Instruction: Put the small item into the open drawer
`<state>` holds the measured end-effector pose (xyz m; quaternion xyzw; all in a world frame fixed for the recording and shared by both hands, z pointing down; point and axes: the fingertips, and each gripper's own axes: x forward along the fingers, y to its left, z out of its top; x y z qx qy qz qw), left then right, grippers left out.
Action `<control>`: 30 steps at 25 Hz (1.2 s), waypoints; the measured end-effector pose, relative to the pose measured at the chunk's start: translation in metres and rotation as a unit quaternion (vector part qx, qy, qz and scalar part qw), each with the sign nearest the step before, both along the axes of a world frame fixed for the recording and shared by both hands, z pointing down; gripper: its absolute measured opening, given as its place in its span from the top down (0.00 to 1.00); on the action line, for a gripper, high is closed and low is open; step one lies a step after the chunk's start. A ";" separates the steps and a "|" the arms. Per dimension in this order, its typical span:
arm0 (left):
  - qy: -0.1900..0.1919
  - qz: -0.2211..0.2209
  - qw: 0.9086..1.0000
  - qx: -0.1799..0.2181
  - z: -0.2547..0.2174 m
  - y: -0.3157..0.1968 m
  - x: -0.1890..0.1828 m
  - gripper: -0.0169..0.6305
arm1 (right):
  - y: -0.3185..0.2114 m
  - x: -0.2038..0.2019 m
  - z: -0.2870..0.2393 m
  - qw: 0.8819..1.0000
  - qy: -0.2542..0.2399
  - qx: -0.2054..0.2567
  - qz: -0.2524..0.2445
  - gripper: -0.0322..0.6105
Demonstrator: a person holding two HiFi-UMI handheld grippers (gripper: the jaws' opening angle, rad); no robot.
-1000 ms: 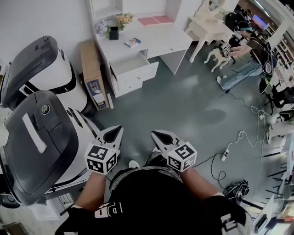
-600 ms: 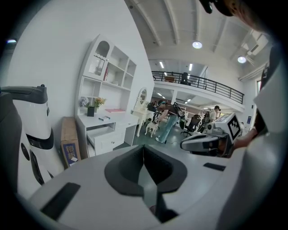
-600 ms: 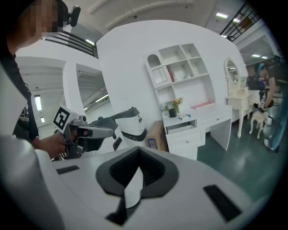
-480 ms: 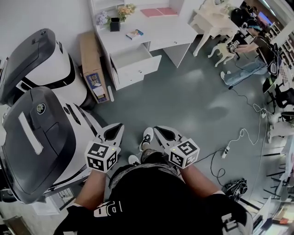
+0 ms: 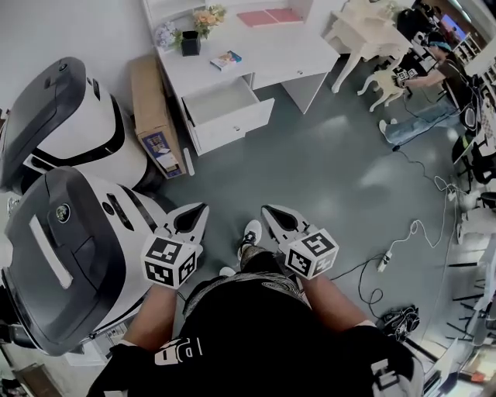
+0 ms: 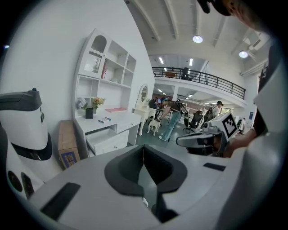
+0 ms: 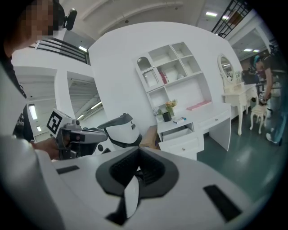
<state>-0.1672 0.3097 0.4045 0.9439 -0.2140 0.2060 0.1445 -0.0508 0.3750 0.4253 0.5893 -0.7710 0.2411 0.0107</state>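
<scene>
A white desk [image 5: 271, 54] stands far ahead, its top drawer [image 5: 225, 99] pulled open and showing nothing inside. The small item, a little flat box [image 5: 225, 60], lies on the desktop above the drawer. It also shows in the left gripper view as the box [image 6: 104, 119] above the drawer [image 6: 105, 139], and in the right gripper view as the box [image 7: 180, 120] above the drawer [image 7: 177, 134]. My left gripper [image 5: 203, 208] [image 6: 144, 147] and right gripper [image 5: 266, 208] [image 7: 138, 150] are held side by side over the floor, far short of the desk. Both are shut and hold nothing.
Two large white and grey machines [image 5: 70, 264] [image 5: 62, 124] crowd the left. A cardboard box [image 5: 151, 116] leans beside the desk. A black flower pot [image 5: 190, 43] and pink sheets [image 5: 271, 15] sit on the desktop. A vanity table [image 5: 364, 39], a person [image 5: 422, 101] and floor cables [image 5: 385, 260] are at the right.
The person has stepped forward, so the desk and open drawer sit nearer and lower in the head view. Both grippers moved along, still shut. A shoe now shows between them.
</scene>
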 end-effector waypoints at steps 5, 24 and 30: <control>-0.008 0.001 1.000 0.005 -0.002 -0.040 0.027 0.95 | -0.043 0.036 -0.003 1.000 -0.003 0.011 0.013 0.94; -0.026 -0.027 0.999 0.015 -0.022 -0.158 0.132 0.95 | -0.159 0.138 -0.021 0.998 0.035 0.032 -0.038 0.94; -0.034 -0.014 0.999 0.010 -0.022 -0.157 0.154 0.95 | -0.158 0.164 -0.013 0.999 0.025 0.016 -0.030 0.94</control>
